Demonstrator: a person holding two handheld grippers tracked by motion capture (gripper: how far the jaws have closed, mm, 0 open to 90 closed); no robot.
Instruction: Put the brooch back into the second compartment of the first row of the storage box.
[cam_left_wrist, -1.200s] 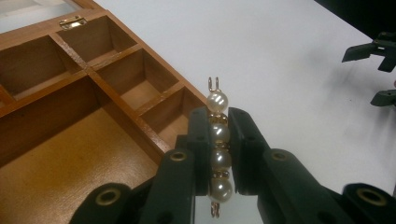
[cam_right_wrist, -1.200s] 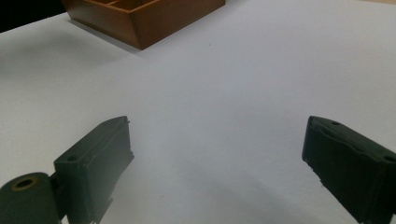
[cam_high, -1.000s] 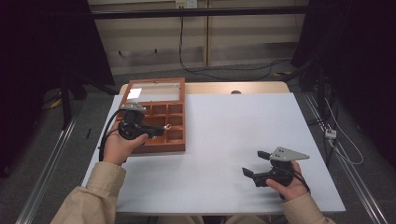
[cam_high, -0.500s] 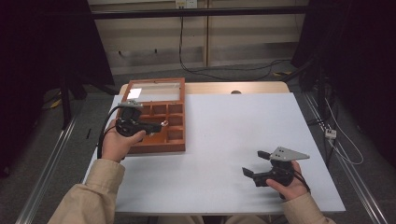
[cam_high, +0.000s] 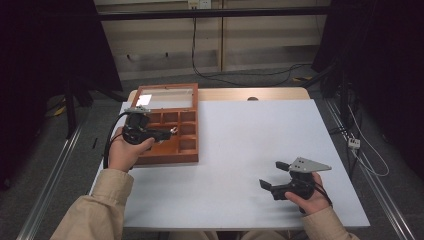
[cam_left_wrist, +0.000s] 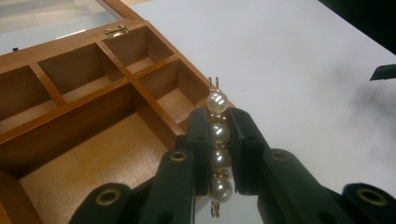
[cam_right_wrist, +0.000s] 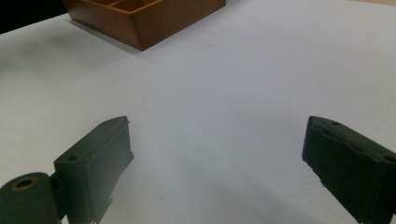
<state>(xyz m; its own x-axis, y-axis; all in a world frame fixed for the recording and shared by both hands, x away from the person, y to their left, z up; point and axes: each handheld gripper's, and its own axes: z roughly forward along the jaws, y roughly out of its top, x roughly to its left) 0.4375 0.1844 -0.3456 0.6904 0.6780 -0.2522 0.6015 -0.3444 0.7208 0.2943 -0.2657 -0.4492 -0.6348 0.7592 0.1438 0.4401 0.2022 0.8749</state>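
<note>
- High view: the left gripper (cam_high: 167, 133) hangs over the wooden box (cam_high: 170, 150), which sits at the left part of the white worktop (cam_high: 250, 150) with its glass lid (cam_high: 162, 98) folded open toward the far edge. A small pale piece shows at the tips of the jaws, above the box's middle compartments; it is too small here to make out. The left hand (cam_high: 125, 152) is at the box's near left corner.
- High view: the right gripper (cam_high: 272, 175) is held low over the near right part of the worktop, well apart from the box, its jaws spread wide with nothing between them. The right hand (cam_high: 310, 197) holds it from behind.
- Left gripper view: the jaws are clamped on a pearl clasp piece (cam_left_wrist: 218, 140), a short straight row of four pearls with gold links and small gold hooks at both ends. The two middle pearls sit between the pads; the top pearl sticks out beyond the tips. It hangs over the box's right edge, above a small compartment beside the large front one. A brass latch (cam_left_wrist: 116, 31) shows on the far rim.
- Right gripper view: the two black jaws stand far apart over bare worktop. A corner of the box (cam_right_wrist: 144, 18) lies ahead, at the upper left.
</note>
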